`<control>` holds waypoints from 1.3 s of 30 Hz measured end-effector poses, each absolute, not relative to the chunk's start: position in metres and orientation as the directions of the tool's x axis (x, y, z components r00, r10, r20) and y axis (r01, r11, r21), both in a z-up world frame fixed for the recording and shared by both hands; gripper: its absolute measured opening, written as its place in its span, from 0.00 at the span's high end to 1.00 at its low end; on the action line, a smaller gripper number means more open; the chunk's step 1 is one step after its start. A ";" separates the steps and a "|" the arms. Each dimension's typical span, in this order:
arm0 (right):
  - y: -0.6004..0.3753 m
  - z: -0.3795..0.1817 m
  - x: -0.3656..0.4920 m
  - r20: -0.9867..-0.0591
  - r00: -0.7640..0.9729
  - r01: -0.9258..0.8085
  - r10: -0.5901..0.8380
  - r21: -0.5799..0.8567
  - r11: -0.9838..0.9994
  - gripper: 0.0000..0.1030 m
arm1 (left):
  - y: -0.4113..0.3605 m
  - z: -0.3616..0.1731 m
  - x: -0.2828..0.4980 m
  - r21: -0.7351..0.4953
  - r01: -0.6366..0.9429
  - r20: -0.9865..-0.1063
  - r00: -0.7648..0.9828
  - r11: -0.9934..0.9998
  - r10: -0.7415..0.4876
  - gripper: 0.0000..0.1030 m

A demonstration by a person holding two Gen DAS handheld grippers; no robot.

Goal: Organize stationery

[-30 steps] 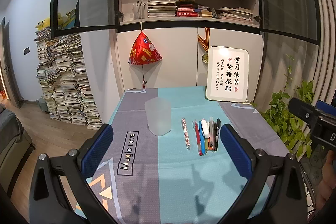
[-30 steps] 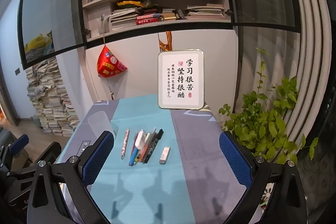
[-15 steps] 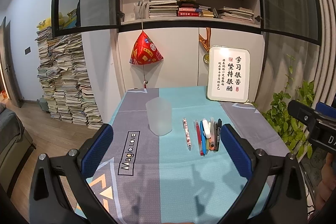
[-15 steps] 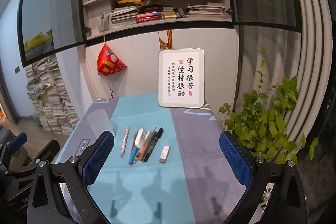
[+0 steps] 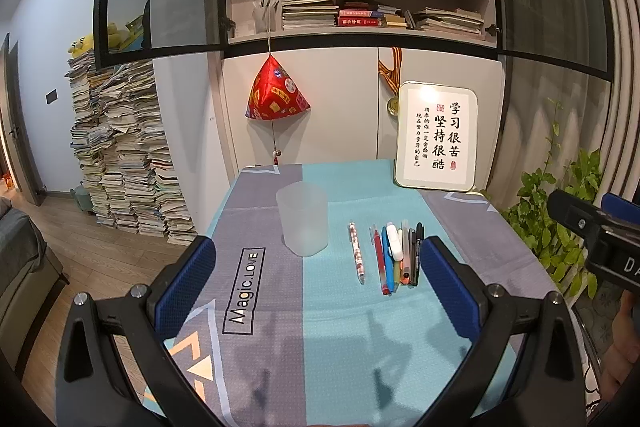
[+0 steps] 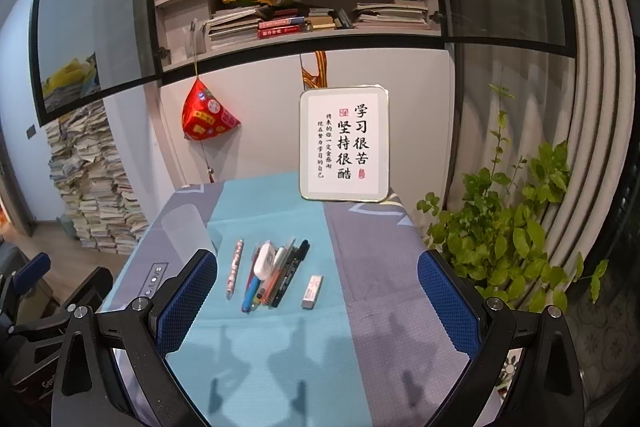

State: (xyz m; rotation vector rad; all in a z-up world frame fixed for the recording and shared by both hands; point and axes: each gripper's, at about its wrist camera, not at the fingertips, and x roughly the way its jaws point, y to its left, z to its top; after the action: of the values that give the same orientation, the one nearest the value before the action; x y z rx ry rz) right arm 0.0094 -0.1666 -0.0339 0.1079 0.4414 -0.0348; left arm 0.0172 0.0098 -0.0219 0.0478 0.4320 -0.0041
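Note:
A frosted translucent cup stands upright on the table's left half. To its right lies a patterned pen, then a bunch of pens with a white correction tape on top. A white eraser lies right of the bunch in the right wrist view. My left gripper is open, above the near table, short of the cup and pens. Over the near edge my right gripper hangs open too, with nothing between its fingers.
A framed calligraphy sign leans at the table's far right. A red ornament hangs on the cabinet behind. Green plants stand right of the table, stacked books on the floor to the left. The teal and grey cloth covers the table.
Both views have shifted only slightly; the cup and stationery lie where they were, and both grippers stay open.

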 end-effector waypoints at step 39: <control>-0.175 -0.101 0.114 -0.663 0.746 0.042 0.058 0.135 0.990 0.46 | 0.003 -0.101 0.119 -0.025 0.107 -0.699 0.709 0.994 -0.094 0.50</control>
State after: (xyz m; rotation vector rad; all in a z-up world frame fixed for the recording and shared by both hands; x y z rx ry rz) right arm 0.1138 -0.1748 -0.1011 0.1447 0.7293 0.0089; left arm 0.1185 0.0032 -0.1013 0.0177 0.7746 -0.1117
